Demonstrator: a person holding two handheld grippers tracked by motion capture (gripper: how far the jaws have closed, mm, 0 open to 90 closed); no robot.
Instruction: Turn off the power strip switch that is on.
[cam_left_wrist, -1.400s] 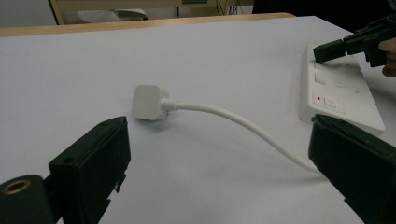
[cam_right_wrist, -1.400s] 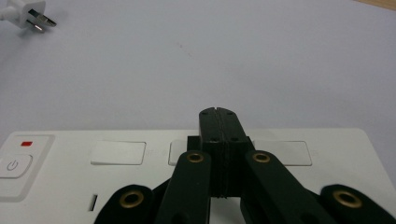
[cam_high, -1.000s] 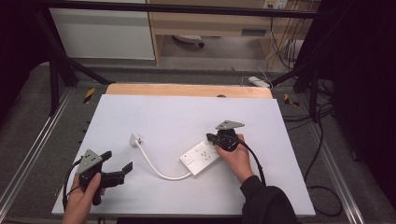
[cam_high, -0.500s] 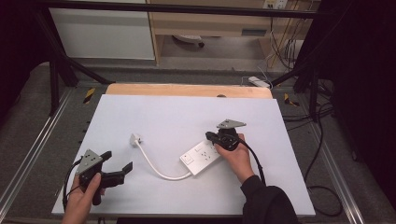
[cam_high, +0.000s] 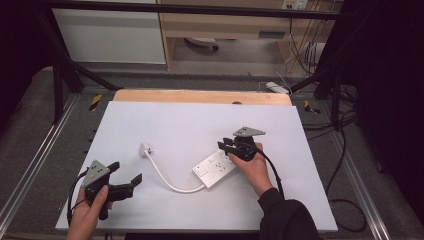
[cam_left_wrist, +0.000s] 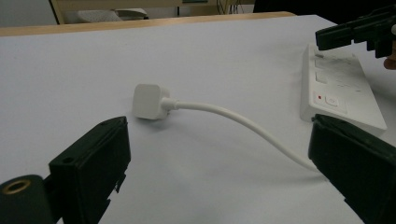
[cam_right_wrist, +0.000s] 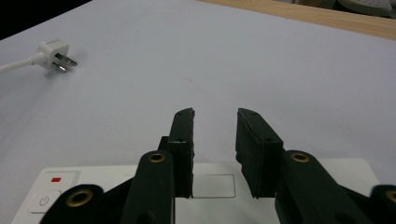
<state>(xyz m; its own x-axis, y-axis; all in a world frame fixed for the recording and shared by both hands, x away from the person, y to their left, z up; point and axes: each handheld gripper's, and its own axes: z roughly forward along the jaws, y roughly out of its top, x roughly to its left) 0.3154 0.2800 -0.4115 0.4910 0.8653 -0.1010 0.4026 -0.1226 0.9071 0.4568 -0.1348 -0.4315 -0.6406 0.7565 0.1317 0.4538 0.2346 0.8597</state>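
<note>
- We see the white table top (cam_high: 165, 120) bare across its far half, so a gripper could pass freely there.
- In the middle, the power strip (cam_high: 215, 169), its cord (cam_high: 167, 180) and the plug (cam_high: 145, 149) lie in a curved line that bars a straight sweep from side to side.
- The left gripper (cam_high: 126, 176) has bare table just ahead of it, up to the cord.
- The right gripper (cam_high: 224, 145) hangs over the strip's far end, with bare table beyond.
</note>
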